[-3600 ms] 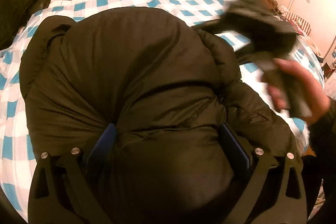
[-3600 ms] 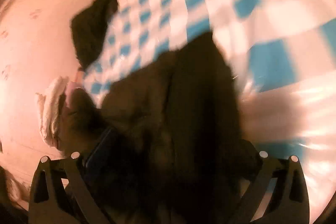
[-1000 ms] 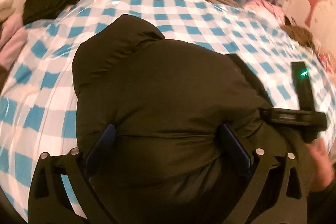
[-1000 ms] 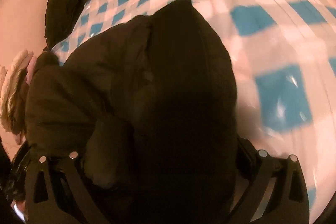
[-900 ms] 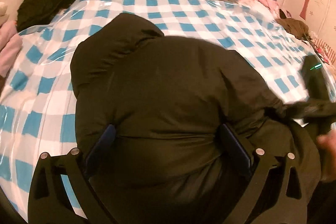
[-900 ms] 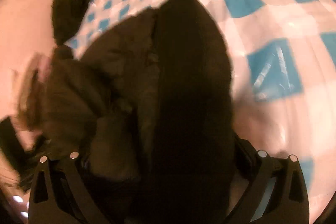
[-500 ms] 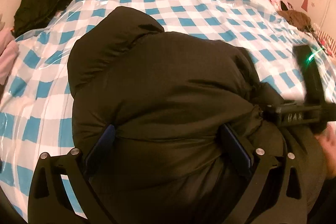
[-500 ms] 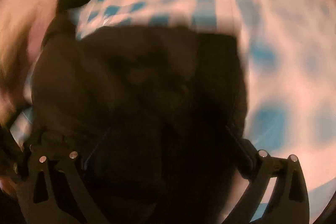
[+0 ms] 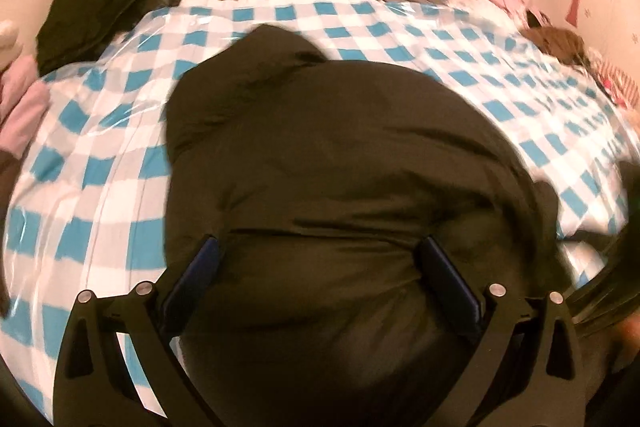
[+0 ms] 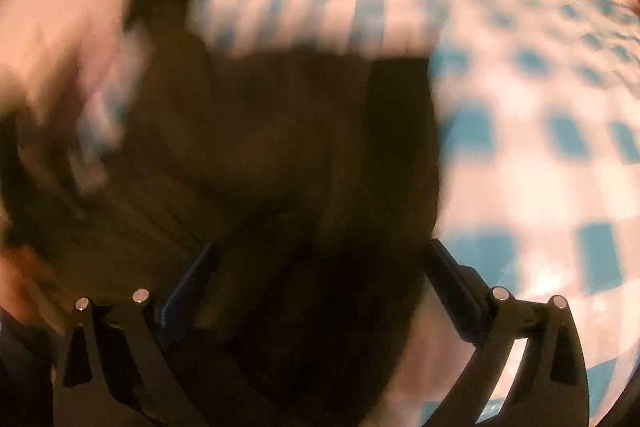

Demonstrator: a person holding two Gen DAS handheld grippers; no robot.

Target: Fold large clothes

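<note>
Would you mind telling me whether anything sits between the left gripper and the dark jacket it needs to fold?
Nothing visible does. The left gripper already has the dark jacket bulging between its two fingers, so cloth fills the gap directly. The jacket lies on the checkered cover, with other clothes only at the edges.

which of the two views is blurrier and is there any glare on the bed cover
Right wrist view: heavy motion blur smears the dark jacket and checkered cover. Left wrist view: mostly sharp, with fisheye bending, blur only at its right edge, and streaks of glare on the glossy cover.
</note>
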